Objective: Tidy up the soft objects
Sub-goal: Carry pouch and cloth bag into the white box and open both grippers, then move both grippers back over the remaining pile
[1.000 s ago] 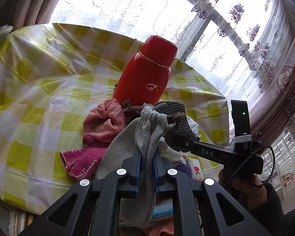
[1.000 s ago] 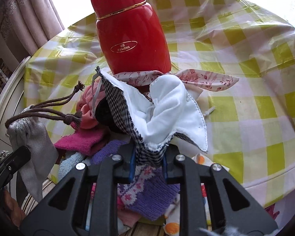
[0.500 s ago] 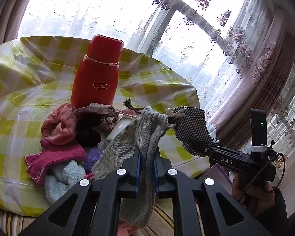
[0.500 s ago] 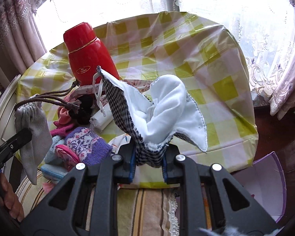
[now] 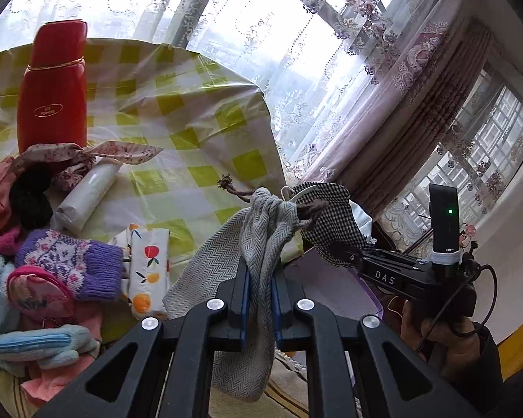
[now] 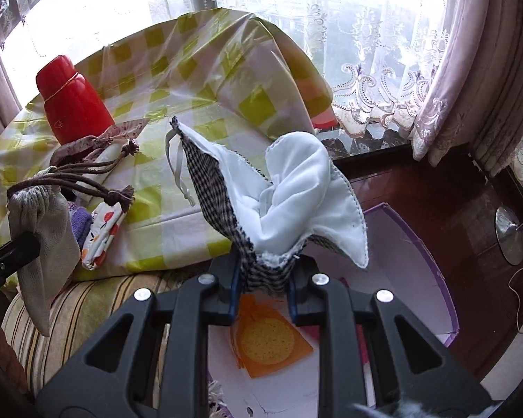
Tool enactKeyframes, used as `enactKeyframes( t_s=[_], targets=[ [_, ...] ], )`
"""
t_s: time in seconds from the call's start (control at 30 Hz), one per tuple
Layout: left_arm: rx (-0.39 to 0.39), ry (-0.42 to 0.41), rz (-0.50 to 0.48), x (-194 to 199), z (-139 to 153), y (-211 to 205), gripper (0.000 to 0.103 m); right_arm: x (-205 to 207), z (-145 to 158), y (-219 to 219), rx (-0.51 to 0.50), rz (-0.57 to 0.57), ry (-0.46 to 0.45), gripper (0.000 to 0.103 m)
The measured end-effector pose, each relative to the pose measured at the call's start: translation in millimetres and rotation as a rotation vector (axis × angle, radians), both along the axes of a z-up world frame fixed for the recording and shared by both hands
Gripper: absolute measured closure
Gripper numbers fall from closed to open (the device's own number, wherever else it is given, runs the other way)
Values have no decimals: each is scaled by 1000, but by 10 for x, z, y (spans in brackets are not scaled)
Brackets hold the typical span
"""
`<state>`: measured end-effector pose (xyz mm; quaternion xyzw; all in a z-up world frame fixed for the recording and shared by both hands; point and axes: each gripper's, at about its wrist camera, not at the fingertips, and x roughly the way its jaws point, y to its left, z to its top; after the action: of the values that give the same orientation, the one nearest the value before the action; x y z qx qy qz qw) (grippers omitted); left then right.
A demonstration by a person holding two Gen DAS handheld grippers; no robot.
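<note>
My left gripper (image 5: pixel 259 291) is shut on a grey herringbone drawstring pouch (image 5: pixel 247 240), whose brown cords trail upward. The pouch (image 6: pixel 40 230) also hangs at the left edge of the right wrist view. My right gripper (image 6: pixel 263 291) is shut on a black-and-white checked cloth with white lining (image 6: pixel 289 202), held in the air past the table's edge. That checked cloth (image 5: pixel 326 219) shows in the left wrist view, to the right of the pouch. Below the right gripper lies a purple-rimmed box (image 6: pixel 432 254) holding an orange mesh pouch (image 6: pixel 272 341).
A round table with a yellow-checked cover (image 5: pixel 177 111) carries a red thermos (image 5: pixel 52 94), a white roll (image 5: pixel 83 195), a fruit-print pouch (image 5: pixel 146 271), a purple knit glove (image 5: pixel 73 261) and several other soft items at its left. Dark wooden floor (image 6: pixel 436 195) and curtains lie to the right.
Both grippers have swung right, away from the table, carrying the pouch and the checked cloth. The thermos and pile have slid left in view; the purple box has come into sight under the right gripper.
</note>
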<state>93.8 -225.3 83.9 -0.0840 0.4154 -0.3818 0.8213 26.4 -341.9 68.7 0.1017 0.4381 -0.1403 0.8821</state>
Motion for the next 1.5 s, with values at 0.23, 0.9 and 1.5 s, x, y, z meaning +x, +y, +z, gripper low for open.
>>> enactKeyframes(
  t_s=[0.23, 0.9, 1.5],
  targets=[
    [6, 72, -126, -197, -124, -452, 92, -309, -193, -351, -8, -90, 73, 78],
    [98, 95, 6, -326, -217, -65, 35, 34, -1502, -53, 63, 129, 434, 39],
    [138, 25, 295, -295, -157, 1119, 31, 607, -1510, 82, 24, 90, 337, 41]
  ],
)
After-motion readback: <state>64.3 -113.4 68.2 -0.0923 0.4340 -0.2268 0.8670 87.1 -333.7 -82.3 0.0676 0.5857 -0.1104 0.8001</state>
